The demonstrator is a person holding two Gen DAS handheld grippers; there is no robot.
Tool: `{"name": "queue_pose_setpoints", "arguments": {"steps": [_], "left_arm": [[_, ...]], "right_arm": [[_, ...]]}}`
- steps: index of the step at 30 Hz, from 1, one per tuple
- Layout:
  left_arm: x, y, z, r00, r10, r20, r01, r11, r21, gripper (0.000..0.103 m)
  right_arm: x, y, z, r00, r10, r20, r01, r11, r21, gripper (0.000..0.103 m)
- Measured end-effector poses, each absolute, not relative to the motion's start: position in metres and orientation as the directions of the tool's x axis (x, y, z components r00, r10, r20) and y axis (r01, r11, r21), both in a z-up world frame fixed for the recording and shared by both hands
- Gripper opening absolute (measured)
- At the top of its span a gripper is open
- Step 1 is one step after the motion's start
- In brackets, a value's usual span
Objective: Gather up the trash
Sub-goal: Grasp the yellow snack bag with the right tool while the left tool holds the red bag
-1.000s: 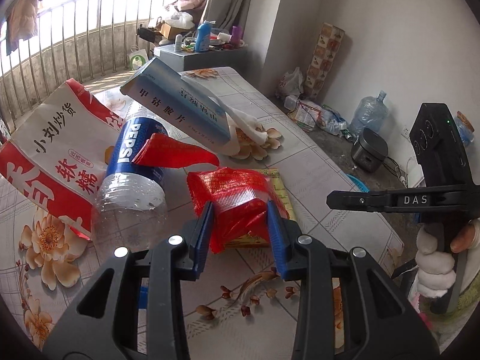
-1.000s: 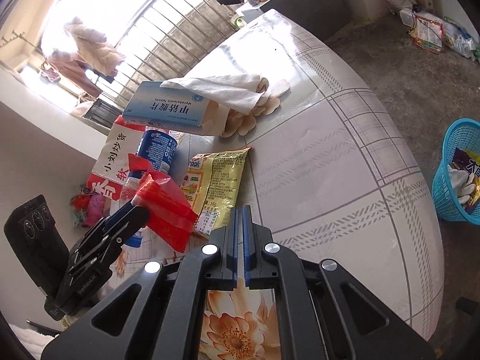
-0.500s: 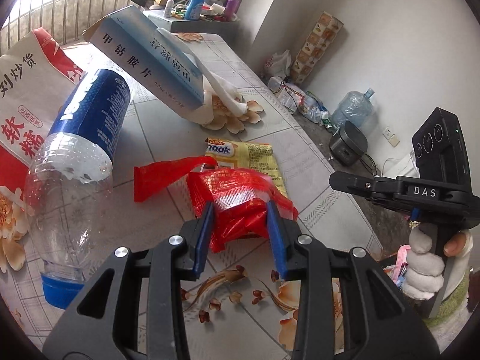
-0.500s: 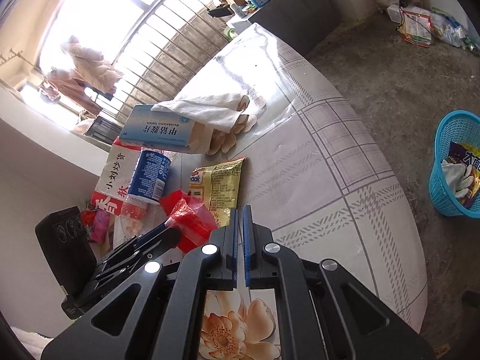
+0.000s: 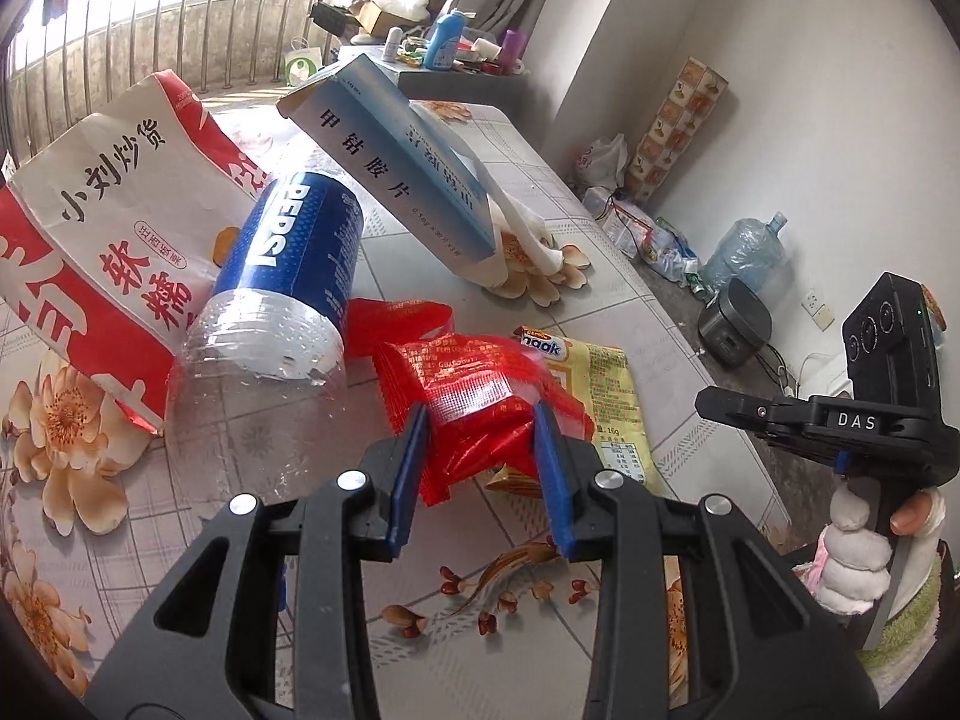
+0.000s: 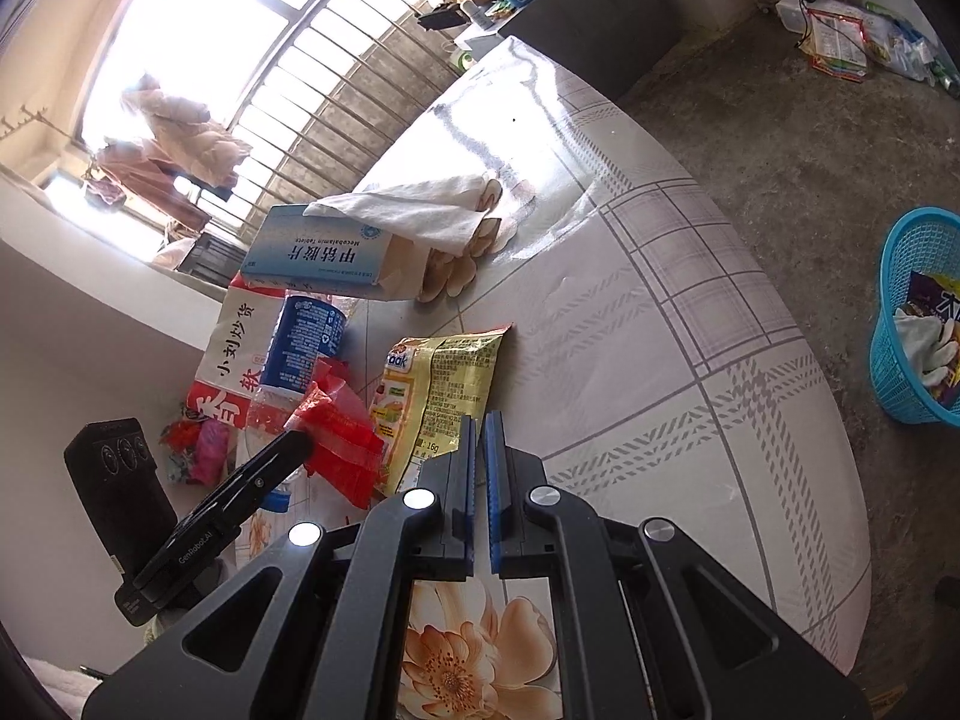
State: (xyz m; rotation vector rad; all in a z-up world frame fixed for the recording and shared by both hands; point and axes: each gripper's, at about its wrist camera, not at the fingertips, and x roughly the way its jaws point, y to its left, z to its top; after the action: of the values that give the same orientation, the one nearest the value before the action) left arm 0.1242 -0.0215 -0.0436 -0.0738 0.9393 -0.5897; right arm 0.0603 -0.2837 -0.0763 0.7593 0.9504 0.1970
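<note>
Grip first: left gripper [image 5: 480,450] has its blue pads clamped on the crumpled red plastic wrapper [image 5: 480,384], pads pressing from both sides, the wrapper bunched between them and sticking out ahead of the fingertips. Right gripper [image 6: 480,468] has its jaws together with nothing between them; it hangs over the near edge of the tabletop [image 6: 660,312], tips just at the bottom edge of the yellow snack packet [image 6: 438,384].

Key relation: blue basket [image 6: 918,324] stands on the floor well apart from the tabletop, off to the right side as the right wrist view shows it. It already holds a white cloth and a printed wrapper. The basket does not appear in the left wrist view. Judgement: the left hand carries the load but the right hand is the nearer one to the basket; the wrapper has to cross the tabletop's width and go down.

Farther on the tabletop: Pepsi bottle [image 5: 282,300] lying on its side, long axis running away from the left gripper; red-and-white snack bag [image 5: 102,252] beside it; blue medicine box [image 5: 396,174] propped at a tilt, white tissue [image 6: 420,210] draped on it.

Unclear: whether the wrapper clears the tabletop or rests on the yellow packet; its lower part is hidden by the fingers.
</note>
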Motion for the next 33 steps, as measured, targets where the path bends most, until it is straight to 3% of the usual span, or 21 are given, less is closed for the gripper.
{"name": "queue_pose_setpoints", "arguments": {"steps": [5,9,12,15,23,30,33], "left_arm": [[0.126,-0.033,-0.058,0.394,-0.502,-0.77,0.456,0.834,-0.31,0.033],[0.124,-0.038,-0.062,0.381,-0.505,-0.775,0.473,0.826,-0.306,0.033],[0.123,-0.043,-0.064,0.378,-0.503,-0.777,0.488,0.822,-0.295,0.033],[0.12,-0.049,-0.066,0.373,-0.504,-0.779,0.509,0.813,-0.283,0.033],[0.114,-0.06,-0.07,0.368,-0.507,-0.779,0.542,0.798,-0.263,0.032],[0.112,-0.06,-0.07,0.374,-0.506,-0.777,0.55,0.796,-0.254,0.032],[0.111,-0.059,-0.07,0.376,-0.507,-0.775,0.551,0.795,-0.252,0.032]], "right_arm": [[0.064,-0.281,-0.08,0.574,0.487,-0.659,0.171,0.715,0.677,0.006],[0.066,-0.282,-0.083,0.563,0.503,-0.656,0.181,0.699,0.692,0.027],[0.066,-0.281,-0.087,0.545,0.508,-0.668,0.184,0.704,0.686,0.032],[0.068,-0.277,-0.096,0.512,0.525,-0.68,0.2,0.697,0.688,0.032],[0.067,-0.276,-0.106,0.527,0.632,-0.568,0.179,0.57,0.802,0.032],[0.067,-0.276,-0.095,0.558,0.692,-0.459,0.099,0.494,0.864,0.022],[0.07,-0.273,-0.092,0.563,0.643,-0.519,0.118,0.559,0.821,0.022]]}}
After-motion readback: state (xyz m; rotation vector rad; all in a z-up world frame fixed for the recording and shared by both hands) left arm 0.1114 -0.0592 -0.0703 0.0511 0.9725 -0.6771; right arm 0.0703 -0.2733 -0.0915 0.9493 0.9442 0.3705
